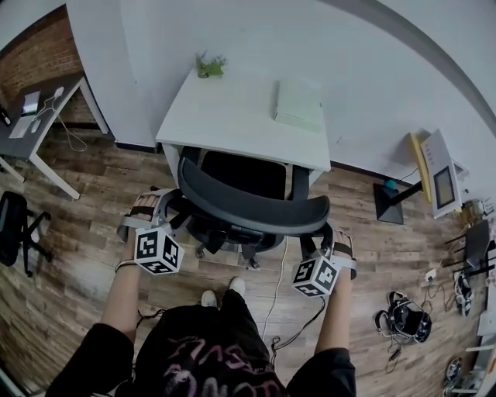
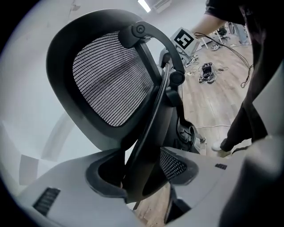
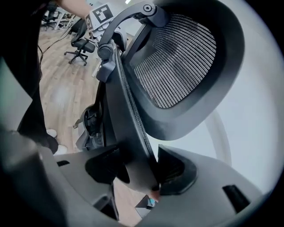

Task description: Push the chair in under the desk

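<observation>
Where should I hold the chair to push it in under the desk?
Grip the backrest rim at its two ends, from behind, facing the desk. The rim is thin enough for jaws, as the left tool and right tool show; twin holds likely keep it straight.

Room inventory.
- Floor (image 1: 85,194): wood planks in mixed brown tones, throughout.
- White wall (image 1: 310,39): plain, behind the white desk (image 1: 232,116), which stands against it.
- Brick wall (image 1: 43,50): red-brown, far left corner.
- Dark side desk (image 1: 40,130): white legs, set before the brick wall.
- Black bag (image 1: 12,225): on the floor, left edge.
- Black stand base (image 1: 387,203) and white screen unit (image 1: 442,178): right, by the wall.
- Cable heap (image 1: 403,318): on the floor, lower right.
- Ceiling light strip (image 2: 143,5): lit.
</observation>
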The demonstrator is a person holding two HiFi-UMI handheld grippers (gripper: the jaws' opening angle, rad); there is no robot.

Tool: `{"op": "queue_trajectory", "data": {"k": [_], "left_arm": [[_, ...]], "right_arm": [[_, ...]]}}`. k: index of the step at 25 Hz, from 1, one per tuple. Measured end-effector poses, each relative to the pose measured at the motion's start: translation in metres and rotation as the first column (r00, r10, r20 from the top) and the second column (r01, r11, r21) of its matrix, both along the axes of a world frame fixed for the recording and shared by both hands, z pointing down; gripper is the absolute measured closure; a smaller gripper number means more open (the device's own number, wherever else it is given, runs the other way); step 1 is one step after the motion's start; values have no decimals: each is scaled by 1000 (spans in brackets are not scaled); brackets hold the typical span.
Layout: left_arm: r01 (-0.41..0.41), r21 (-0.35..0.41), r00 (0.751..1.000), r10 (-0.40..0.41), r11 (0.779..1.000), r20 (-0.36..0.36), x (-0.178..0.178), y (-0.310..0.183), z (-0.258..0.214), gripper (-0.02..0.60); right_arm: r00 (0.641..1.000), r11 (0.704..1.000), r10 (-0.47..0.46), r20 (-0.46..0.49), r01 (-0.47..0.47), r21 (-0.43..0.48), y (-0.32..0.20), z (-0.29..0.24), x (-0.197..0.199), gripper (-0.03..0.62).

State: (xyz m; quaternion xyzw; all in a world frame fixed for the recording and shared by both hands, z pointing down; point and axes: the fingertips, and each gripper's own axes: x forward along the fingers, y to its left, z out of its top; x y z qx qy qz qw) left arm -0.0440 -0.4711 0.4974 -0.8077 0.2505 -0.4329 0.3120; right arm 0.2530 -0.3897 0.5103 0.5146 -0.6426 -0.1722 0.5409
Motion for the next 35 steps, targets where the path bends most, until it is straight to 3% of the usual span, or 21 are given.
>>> {"op": "queue_trajectory", "data": {"k": [20, 35], "left_arm": [[37, 4, 999, -37, 999, 6, 3, -61, 3, 327], [59, 7, 998, -59, 998, 3, 26, -123, 2, 325]], "right_arm": [[1000, 999, -14, -4, 14, 34, -62, 2, 2, 350], [1000, 999, -31, -6, 31, 41, -128, 1, 27, 350]]}}
